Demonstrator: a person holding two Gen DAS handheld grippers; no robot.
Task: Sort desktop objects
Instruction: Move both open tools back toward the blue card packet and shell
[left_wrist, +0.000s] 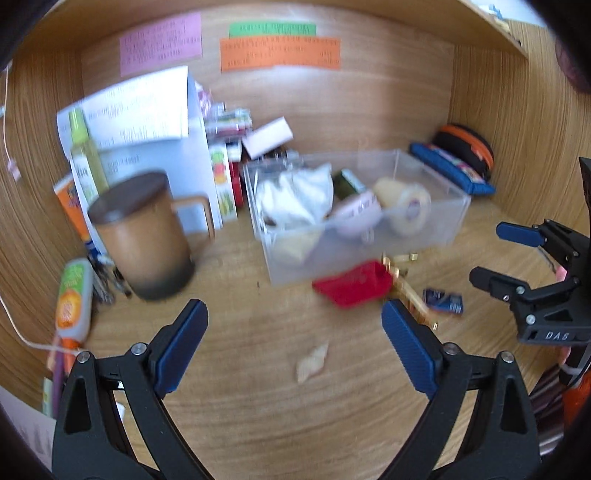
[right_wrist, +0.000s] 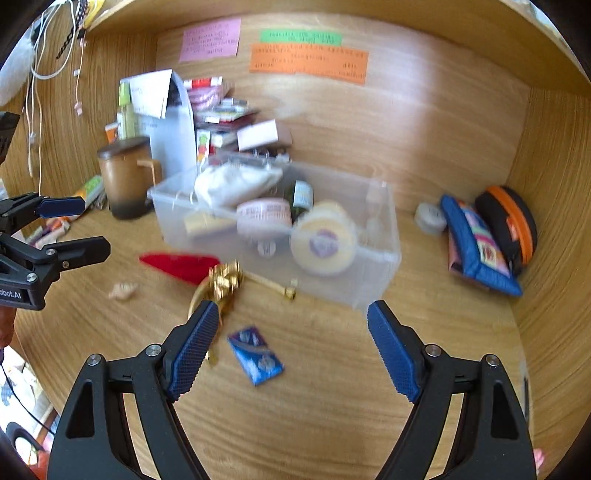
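Clear bin (right_wrist: 376, 258) contents blur, perhaps tape; both grippers' fingers apart, empty

- Desk (right_wrist: 332, 406): wood grain, smooth, slight sheen.
- Bin (right_wrist: 384, 254): translucent plastic, frosted.
- Mug (left_wrist: 147, 236): matt brown, dark smooth lid.
- Ribbon (right_wrist: 225, 280): gold, shiny, metallic-looking.
- Packet (right_wrist: 256, 356): blue, glossy.
- Notes (right_wrist: 308, 62): coloured paper, matt.
- Pads (right_wrist: 192, 350): blue, finely textured.
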